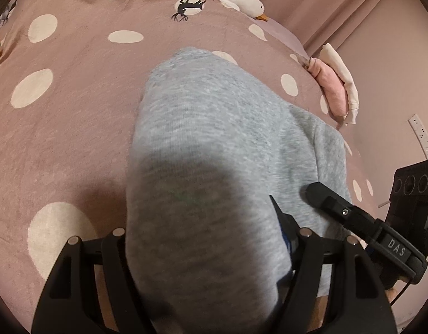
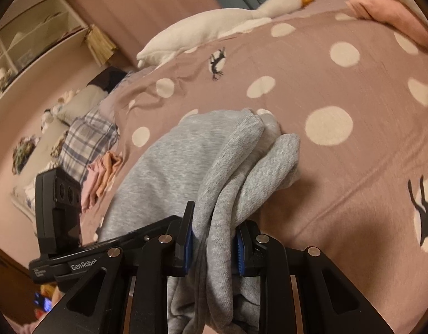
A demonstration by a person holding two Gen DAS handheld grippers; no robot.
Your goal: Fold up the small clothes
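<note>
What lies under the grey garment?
The grey garment rests on the pink polka-dot bedspread; dots show around it. Anything directly beneath is covered.

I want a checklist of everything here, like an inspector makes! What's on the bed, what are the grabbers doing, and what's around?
Surface: pink bedspread with white dots and small black animal prints.
Job's things: grey garment, bunched, draped from both grippers onto the bed.
Clutter: plush goose; pink cloth with a white cloth by the bed edge; plaid cloth; peach cloth.
Grippers: left hand-held gripper shut on the garment; right hand-held gripper shut on its folds, blue pads showing.
Cables: thin black one by the right gripper in the left view.
Surroundings: pink curtain, shelves.
</note>
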